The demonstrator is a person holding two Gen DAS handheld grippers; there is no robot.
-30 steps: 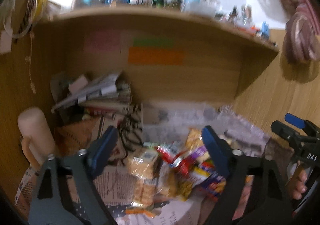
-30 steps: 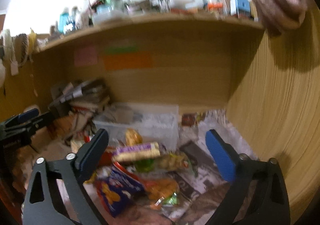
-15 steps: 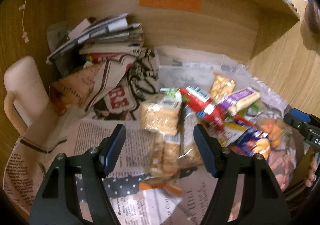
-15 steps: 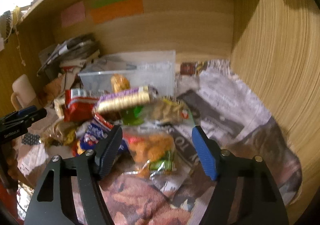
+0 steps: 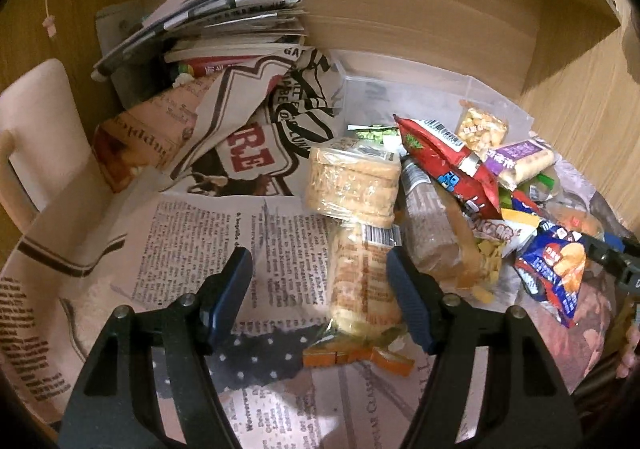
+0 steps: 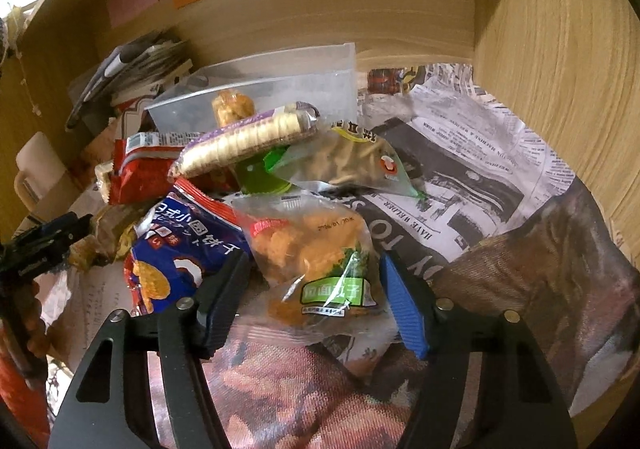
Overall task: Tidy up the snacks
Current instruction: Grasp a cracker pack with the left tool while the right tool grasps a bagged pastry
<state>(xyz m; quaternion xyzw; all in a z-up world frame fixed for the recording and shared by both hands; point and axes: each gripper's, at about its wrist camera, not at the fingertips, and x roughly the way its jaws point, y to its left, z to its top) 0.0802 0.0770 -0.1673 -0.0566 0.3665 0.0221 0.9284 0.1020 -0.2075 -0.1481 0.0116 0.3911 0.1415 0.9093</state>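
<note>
1. The left claw (image 5: 320, 289) is released, jaws spread wide over the newspaper-covered bench (image 5: 192, 233). A long clear-wrapped stack of pale crackers (image 5: 362, 281) lies between them, nearer the right jaw; I cannot tell whether that jaw touches it.

2. The right claw (image 6: 314, 295) is likewise released, straddling a clear crinkly bag of orange fried snacks with a green label (image 6: 316, 261) at the near edge of the snack heap.

3. Behind the heap stands a translucent plastic storage box (image 6: 280, 85), probably where the snacks belong.

4. Handling, as a judgement: both packs look light. The cracker stack is stiff along its length but brittle, so grip it gently across the middle, not on the loose sealed end.

5. The orange snack bag is soft, puffy and slick; pinching the flat film near the label or the seam should hold better than squeezing the contents, which would crush.

6. A blue glossy chip packet (image 6: 176, 249) lies just beside the left jaw and may get dragged along.
</note>
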